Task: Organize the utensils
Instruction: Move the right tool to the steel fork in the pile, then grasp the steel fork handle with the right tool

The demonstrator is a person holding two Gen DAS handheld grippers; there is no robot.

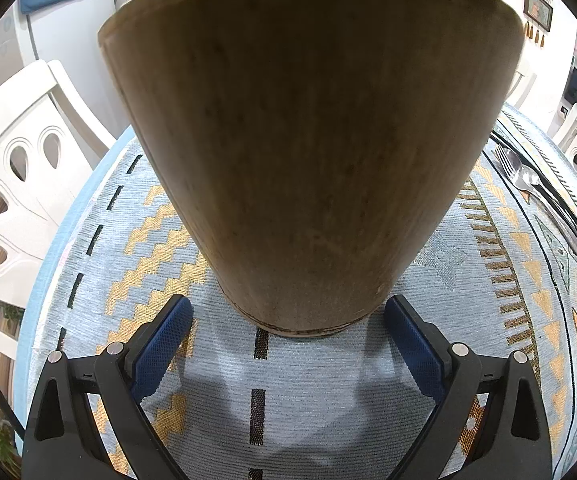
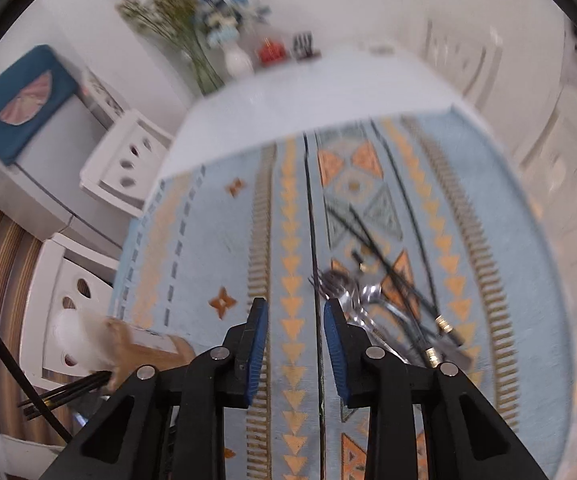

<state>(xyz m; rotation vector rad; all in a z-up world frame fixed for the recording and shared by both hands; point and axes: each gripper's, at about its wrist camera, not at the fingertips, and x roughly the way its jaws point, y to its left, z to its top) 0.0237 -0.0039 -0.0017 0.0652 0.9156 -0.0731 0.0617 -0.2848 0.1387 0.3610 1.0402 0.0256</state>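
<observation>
L gripper (image 1: pixel 288 324) is spread wide w/ the wooden holder (image 1: pixel 308 152) standing upright just ahead of it, base between the blue pads (image 1: pixel 160 344); pads flank the base but don't clearly press it. Holder sits on the patterned cloth (image 1: pixel 320 400) covering the desk. R gripper (image 2: pixel 294 316) hangs over the cloth w/ a moderate gap, nothing between the pads. Just ahead & right of it lies the cutlery pile (image 2: pixel 368 304): fork, spoons, dark chopsticks, right pad close beside the fork. Holder w/ chopsticks in it shows far left of the R gripper, blurred. White chair (image 1: pixel 16 184) is left of the L gripper.
</observation>
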